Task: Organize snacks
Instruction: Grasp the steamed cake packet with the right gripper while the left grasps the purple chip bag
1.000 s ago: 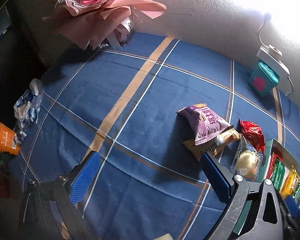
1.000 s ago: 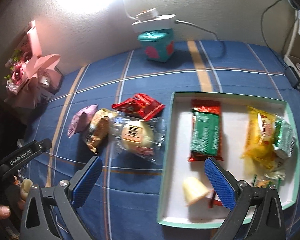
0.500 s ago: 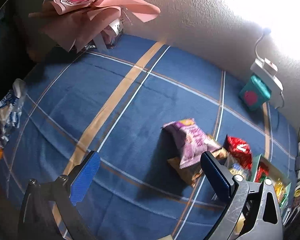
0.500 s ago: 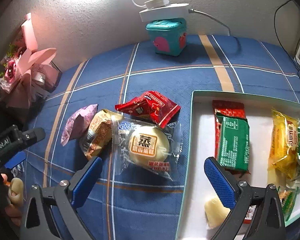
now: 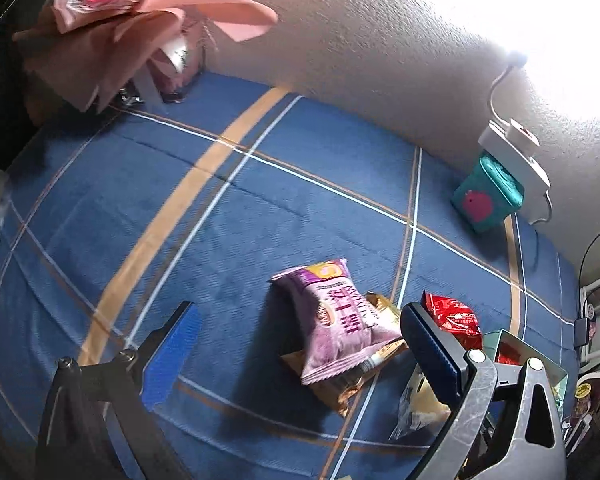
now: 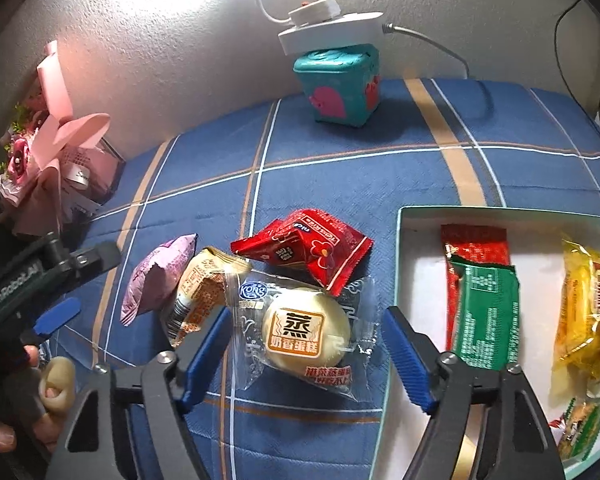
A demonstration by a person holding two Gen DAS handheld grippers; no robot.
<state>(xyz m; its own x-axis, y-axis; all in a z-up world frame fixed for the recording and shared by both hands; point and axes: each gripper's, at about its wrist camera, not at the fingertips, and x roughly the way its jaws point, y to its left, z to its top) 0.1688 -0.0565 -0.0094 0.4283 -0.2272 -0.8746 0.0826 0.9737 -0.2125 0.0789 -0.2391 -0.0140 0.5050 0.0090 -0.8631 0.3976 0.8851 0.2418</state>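
A clear-wrapped round cake [image 6: 306, 336] lies on the blue cloth between my right gripper's [image 6: 306, 346] open fingers, close in front. Beside it lie a red packet [image 6: 304, 248], a tan packet [image 6: 200, 292] and a purple packet [image 6: 156, 280]. The green-rimmed tray [image 6: 424, 272] on the right holds a red-and-green bar [image 6: 480, 300] and yellow packets [image 6: 584, 308]. My left gripper [image 5: 300, 344] is open and empty, hovering near the purple packet [image 5: 336, 320], which lies on the tan packet [image 5: 352, 380]. The red packet [image 5: 452, 320] sits beyond its right finger.
A teal box [image 6: 344, 84] with a white power strip [image 6: 328, 28] on top stands at the back by the wall. A pink flower bouquet [image 6: 48, 160] stands at the back left. The left gripper [image 6: 48, 276] shows at the left of the right wrist view.
My right gripper has moved left and down from over the tray until its fingers straddle the cake. My left gripper has swung right toward the purple packet.
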